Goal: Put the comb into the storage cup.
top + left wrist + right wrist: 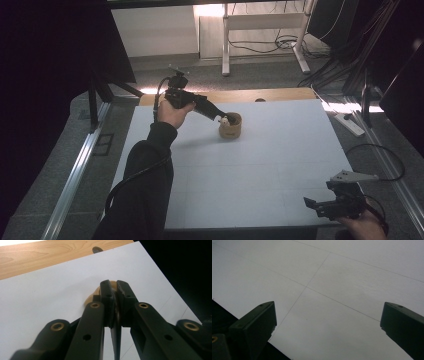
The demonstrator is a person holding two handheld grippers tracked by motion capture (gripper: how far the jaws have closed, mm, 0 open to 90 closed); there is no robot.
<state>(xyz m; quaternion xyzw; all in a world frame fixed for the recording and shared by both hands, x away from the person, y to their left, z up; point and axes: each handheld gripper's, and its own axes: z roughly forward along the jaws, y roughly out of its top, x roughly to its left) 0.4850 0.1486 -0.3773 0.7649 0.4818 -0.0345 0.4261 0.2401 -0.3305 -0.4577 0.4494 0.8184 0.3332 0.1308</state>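
We saw the left gripper (223,118) with fingers clamped on the rim of the wooden cup (230,126), far on the white bench (260,165). Right gripper (316,205) rested near, fingers apart.

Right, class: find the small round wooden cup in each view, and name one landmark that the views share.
High view: the wooden cup stands upper centre on the white board, at the left gripper's tip.
Left gripper view: centre, peeking out behind the closed jaws.
Right gripper view: not in it.
Shared landmark: the white board.
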